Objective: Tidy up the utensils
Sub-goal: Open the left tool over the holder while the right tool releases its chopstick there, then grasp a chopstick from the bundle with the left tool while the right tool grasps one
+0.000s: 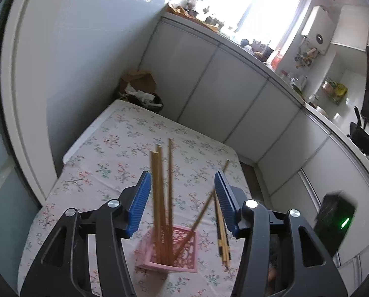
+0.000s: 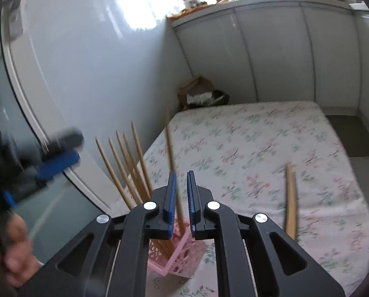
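A pink lattice holder (image 1: 169,252) stands on the floral tablecloth (image 1: 125,153) with several wooden chopsticks (image 1: 159,198) upright in it. My left gripper (image 1: 183,180) is open above the holder, its jaws wide on either side of the sticks. A few more chopsticks (image 1: 222,242) lie on the cloth just right of the holder. In the right wrist view the holder (image 2: 177,255) sits under my right gripper (image 2: 182,175), whose jaws stand narrowly apart around one chopstick (image 2: 170,146) that rises from the holder. Loose chopsticks (image 2: 291,203) lie to the right.
White cabinets (image 1: 224,84) run along the far and right sides, with a cluttered counter on top. A cardboard box and bin (image 1: 139,86) sit in the corner beyond the table. A white door (image 2: 60,74) is on the left. The left gripper (image 2: 58,158) appears blurred in the right wrist view.
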### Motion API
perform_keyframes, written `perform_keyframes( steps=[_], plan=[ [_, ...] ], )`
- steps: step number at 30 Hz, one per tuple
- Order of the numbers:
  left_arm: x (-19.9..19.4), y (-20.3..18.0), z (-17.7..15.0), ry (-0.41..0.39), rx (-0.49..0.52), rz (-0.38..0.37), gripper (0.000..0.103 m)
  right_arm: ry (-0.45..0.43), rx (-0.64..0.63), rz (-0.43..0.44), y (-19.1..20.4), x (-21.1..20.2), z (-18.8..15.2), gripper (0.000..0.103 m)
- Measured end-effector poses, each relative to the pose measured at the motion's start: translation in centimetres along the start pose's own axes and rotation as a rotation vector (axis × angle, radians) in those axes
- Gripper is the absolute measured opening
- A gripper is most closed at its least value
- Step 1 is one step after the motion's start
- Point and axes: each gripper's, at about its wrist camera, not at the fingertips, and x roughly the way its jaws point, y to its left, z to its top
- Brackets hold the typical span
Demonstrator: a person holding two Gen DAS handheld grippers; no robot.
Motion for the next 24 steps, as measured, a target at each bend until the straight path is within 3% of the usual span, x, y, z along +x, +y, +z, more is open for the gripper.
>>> perform_keyframes(
  steps=[1,3,5,8,12,15,19,24],
  plan=[
    [0.1,-0.5,-0.1,0.003,0.014,-0.007,0.051,-0.017,0.017,0.001,-0.7,-1.5,1.2,0.02],
    [0.2,-1.5,-0.3,0.006,0.041,-0.01,0.051,-0.046,0.05,0.002,-1.9,-3.5,2.5,0.039],
    [0.5,-3.0,-0.8,0.022,0.083,-0.011,0.051,-0.066,0.099,-0.02,-3.7,-6.0,3.8,0.043],
    [1.3,-5.2,-1.6,0.067,0.138,-0.039,0.051,-0.067,0.143,-0.033,-5.8,-8.4,4.9,0.043],
    [3.2,-9.1,-3.6,0.141,0.242,-0.051,0.055,0.008,0.189,-0.088,-8.3,-9.2,5.2,0.043],
    [4.9,-10.6,-5.3,0.199,0.277,-0.056,0.055,0.101,0.264,-0.188,-11.0,-8.2,4.3,0.044],
    [7.9,-12.7,-7.3,0.278,0.316,-0.042,0.055,0.229,0.29,-0.249,-13.4,-6.4,2.8,0.044],
    [12.9,-13.9,-9.2,0.39,0.332,-0.001,0.049,0.247,0.413,-0.23,-16.7,-6.6,2.3,0.038]
  ],
)
